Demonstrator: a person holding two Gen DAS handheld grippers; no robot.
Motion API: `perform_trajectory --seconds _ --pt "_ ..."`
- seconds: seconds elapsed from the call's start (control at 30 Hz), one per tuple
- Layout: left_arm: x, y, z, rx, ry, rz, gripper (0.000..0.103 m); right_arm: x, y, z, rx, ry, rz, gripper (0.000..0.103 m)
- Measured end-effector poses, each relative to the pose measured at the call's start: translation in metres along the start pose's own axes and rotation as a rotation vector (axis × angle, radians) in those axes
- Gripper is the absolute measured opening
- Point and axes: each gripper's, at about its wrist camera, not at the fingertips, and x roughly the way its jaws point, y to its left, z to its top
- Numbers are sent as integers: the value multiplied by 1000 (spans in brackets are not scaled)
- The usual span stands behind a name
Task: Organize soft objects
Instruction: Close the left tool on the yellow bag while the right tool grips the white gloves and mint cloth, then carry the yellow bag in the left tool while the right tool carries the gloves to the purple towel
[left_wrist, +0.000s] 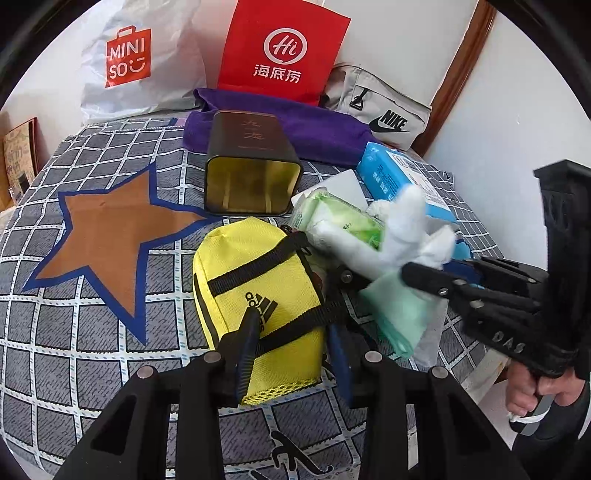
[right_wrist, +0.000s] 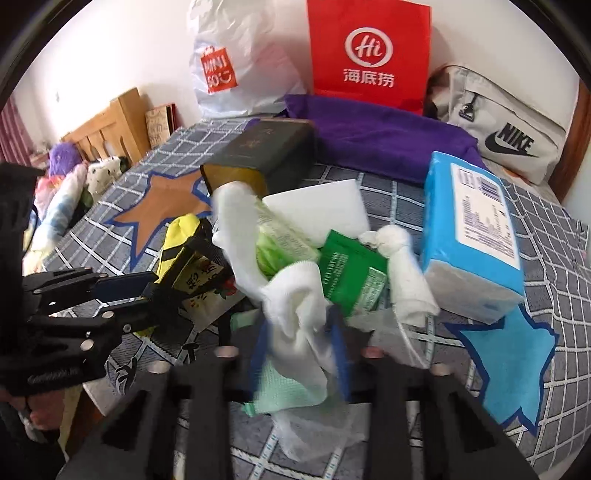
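Your right gripper (right_wrist: 301, 350) has its blue pads closed on a white cloth (right_wrist: 295, 295), soft and rumpled, bunched into folds between the fingers and trailing up toward the dark tin (right_wrist: 266, 151). A pale green cloth (right_wrist: 284, 391) hangs just under it, against the same pads; whether it is pinched too, you cannot tell from here. The cloth is blurred, so its edges are unclear. In the left wrist view the white cloth (left_wrist: 402, 236) sticks out past the right gripper (left_wrist: 413, 273), above the checked bedspread (left_wrist: 92, 314).

Your left gripper (left_wrist: 295, 332) sits with its fingers spread on either side of the yellow pouch (left_wrist: 258, 295), pads close along its sides; a firm grip is not evident. The pouch lies flat on the bedspread, black straps across it, in front of the tin (left_wrist: 251, 166).

A blue tissue pack (right_wrist: 469, 236) stands tilted to the right, with a green packet (right_wrist: 351, 277) and a knotted white cloth (right_wrist: 399, 266) just beside it.
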Motion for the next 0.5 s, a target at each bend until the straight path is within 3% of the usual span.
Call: perform_trajectory --seconds 0.2,0.5 --pt "-2 2 5 -22 -12 2 28 -30 -36 -9 58 -40 -67 21" --pt "-16 0 17 -48 -39 40 21 -62 -80 -15 158 -101 -75 21"
